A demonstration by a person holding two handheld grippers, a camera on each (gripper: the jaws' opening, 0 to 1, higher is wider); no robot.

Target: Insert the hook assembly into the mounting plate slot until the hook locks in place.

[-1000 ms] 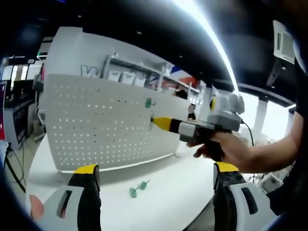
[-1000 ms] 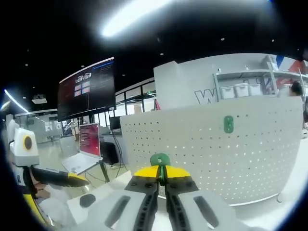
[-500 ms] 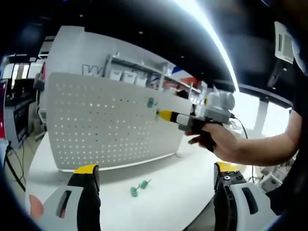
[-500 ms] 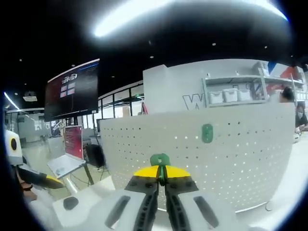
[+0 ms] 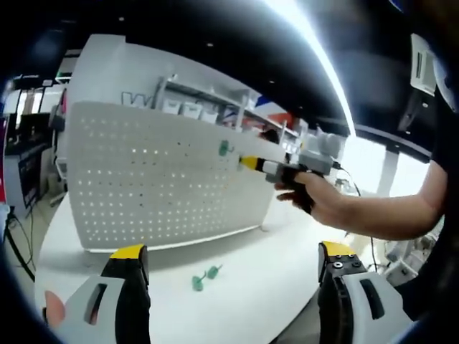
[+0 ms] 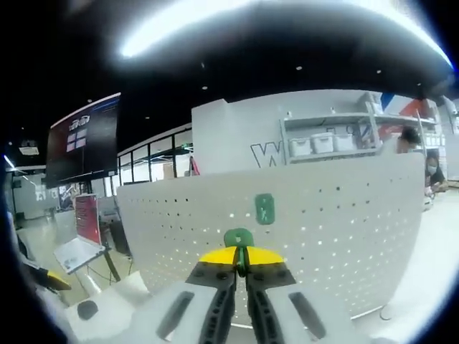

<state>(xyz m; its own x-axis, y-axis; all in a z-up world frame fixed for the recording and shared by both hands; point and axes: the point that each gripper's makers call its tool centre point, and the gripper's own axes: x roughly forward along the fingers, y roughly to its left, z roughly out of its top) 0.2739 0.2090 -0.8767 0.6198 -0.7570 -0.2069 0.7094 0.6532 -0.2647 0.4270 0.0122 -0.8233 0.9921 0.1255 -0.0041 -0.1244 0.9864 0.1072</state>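
While the right tongs (image 6: 241, 266) pinch a green hook (image 6: 239, 237) before the pegboard (image 6: 337, 215), the left tongs (image 5: 233, 261) gape empty; a "W" (image 6: 262, 153) shows behind.

A white bench (image 5: 237, 287) forms the work surface. Behind it stands a white partition wall (image 6: 237, 136) bearing a dark letter "W". A wall shelf (image 6: 326, 122) carries white storage bins (image 6: 323, 142). A large dark display screen (image 6: 82, 147) hangs to one side, with a laptop (image 6: 75, 244) on a stand below it. A long ceiling light strip (image 5: 319, 61) runs overhead.
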